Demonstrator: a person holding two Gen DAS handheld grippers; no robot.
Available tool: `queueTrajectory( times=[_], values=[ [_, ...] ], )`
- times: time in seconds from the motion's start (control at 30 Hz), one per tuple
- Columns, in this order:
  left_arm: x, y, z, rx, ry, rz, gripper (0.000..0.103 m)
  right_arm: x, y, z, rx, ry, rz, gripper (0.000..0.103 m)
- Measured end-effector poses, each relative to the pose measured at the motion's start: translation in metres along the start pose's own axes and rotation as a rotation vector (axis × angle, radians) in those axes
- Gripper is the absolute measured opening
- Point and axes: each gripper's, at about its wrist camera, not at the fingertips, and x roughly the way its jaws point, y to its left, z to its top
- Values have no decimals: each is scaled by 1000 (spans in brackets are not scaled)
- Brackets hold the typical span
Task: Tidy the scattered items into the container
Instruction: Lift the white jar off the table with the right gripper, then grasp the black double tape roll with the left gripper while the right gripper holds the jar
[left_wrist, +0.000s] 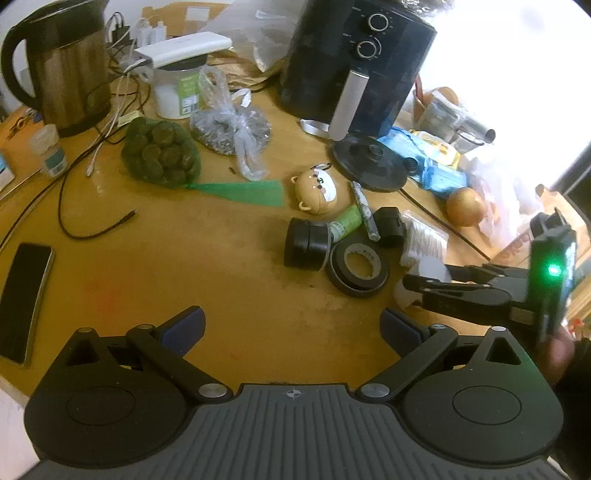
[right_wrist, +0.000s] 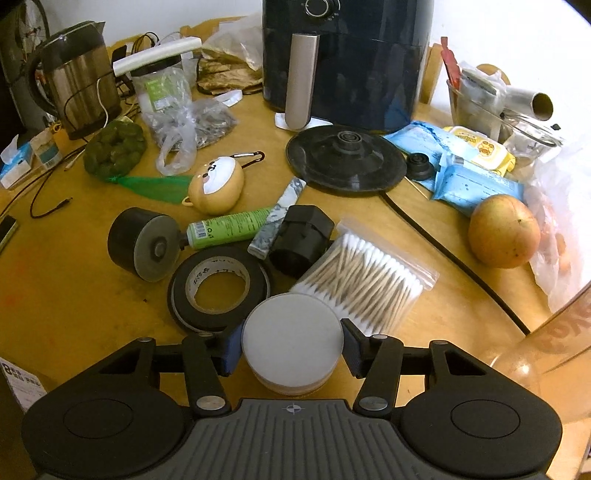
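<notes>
Your right gripper (right_wrist: 291, 350) has its pads on either side of a round white-lidded jar (right_wrist: 291, 341); your left gripper (left_wrist: 291, 328) stands wide open over bare table.

Only the right wrist view shows the jar whole, upright at lower centre with its flat lid facing up and the blue pads (right_wrist: 232, 349) against its sides. In the left wrist view the jar is a pale blur at right, mostly hidden behind your right gripper. The left view alone shows a phone (left_wrist: 24, 301) at the left edge. Around the jar it is tight: black tape roll (right_wrist: 218, 291) just to its upper left, cotton swab bag (right_wrist: 365, 275) just to its upper right, its long axis running lower left to upper right. Open tabletop (left_wrist: 221, 266) lies at centre left. A clear container (right_wrist: 554, 332) curves in at the right edge.
</notes>
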Motion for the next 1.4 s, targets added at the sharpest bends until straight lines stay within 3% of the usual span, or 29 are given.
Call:
queueTrajectory(
  times=[0.37,0.57,1.0,1.2,1.4],
  values=[
    [5,-11,23,172,-12,-130,103,-74,-5,1,77,-113,40,57],
    [5,-17,31,253,-28,-179,103,-113,-10,-17,114,-148,3,57],
    [23,-17,45,329,-40,-210,103,-169,-26,-60,238,-187,-90,57],
    [34,-24,56,352,-49,-218,103,-179,-41,-61,318,-216,-102,57],
    [50,-25,67,337,-45,-212,103,-180,-44,-58,306,-214,-104,57]
  ],
)
